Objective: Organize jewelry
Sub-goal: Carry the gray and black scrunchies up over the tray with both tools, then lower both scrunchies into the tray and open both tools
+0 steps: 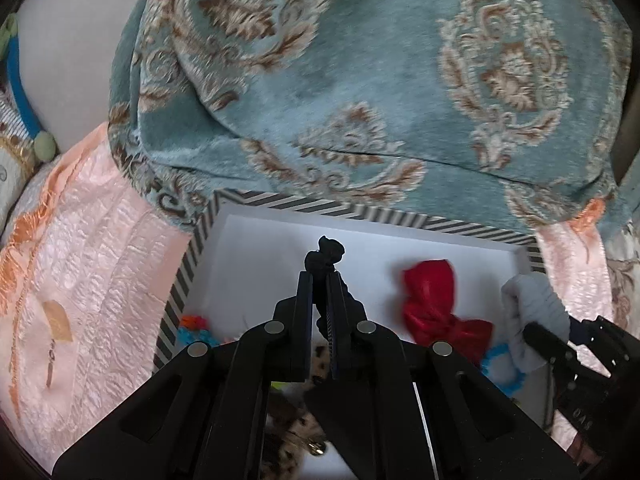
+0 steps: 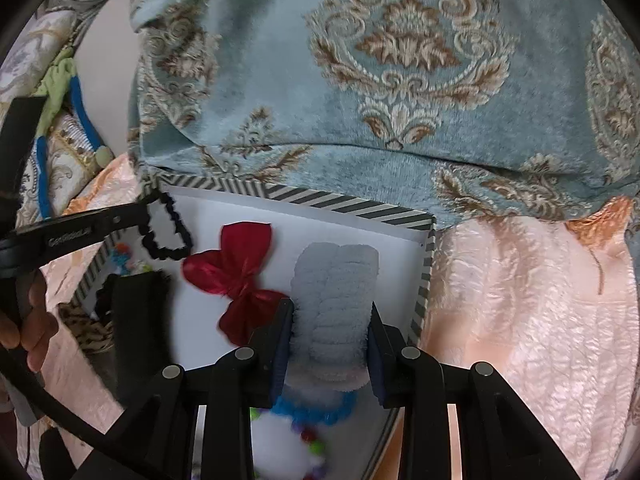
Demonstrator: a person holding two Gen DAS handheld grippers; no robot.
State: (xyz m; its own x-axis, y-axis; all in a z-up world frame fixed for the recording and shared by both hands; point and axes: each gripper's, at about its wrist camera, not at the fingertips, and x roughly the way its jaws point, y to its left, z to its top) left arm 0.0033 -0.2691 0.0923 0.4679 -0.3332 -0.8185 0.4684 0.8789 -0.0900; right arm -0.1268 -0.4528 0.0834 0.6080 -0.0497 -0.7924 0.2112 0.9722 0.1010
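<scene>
A shallow white box with a black-and-white striped rim (image 1: 320, 205) (image 2: 352, 203) lies on a peach quilt. My left gripper (image 1: 320, 276) is shut on a black wavy hair tie (image 1: 326, 252), held over the box; the tie also shows as a loop in the right wrist view (image 2: 166, 226). My right gripper (image 2: 332, 312) is shut on a fluffy light-blue-grey headband (image 2: 334, 292), seen at the box's right side in the left wrist view (image 1: 536, 296). A red satin bow (image 1: 436, 304) (image 2: 236, 280) lies inside the box between them.
A teal patterned pillow (image 1: 380, 80) (image 2: 380, 80) lies behind the box. Blue crochet and pom-pom pieces (image 2: 312, 416) and a leopard-print item (image 1: 296, 432) sit in the box's near part. The peach quilt (image 2: 520, 300) spreads on both sides. A blue-and-green hair accessory (image 1: 20, 92) lies far left.
</scene>
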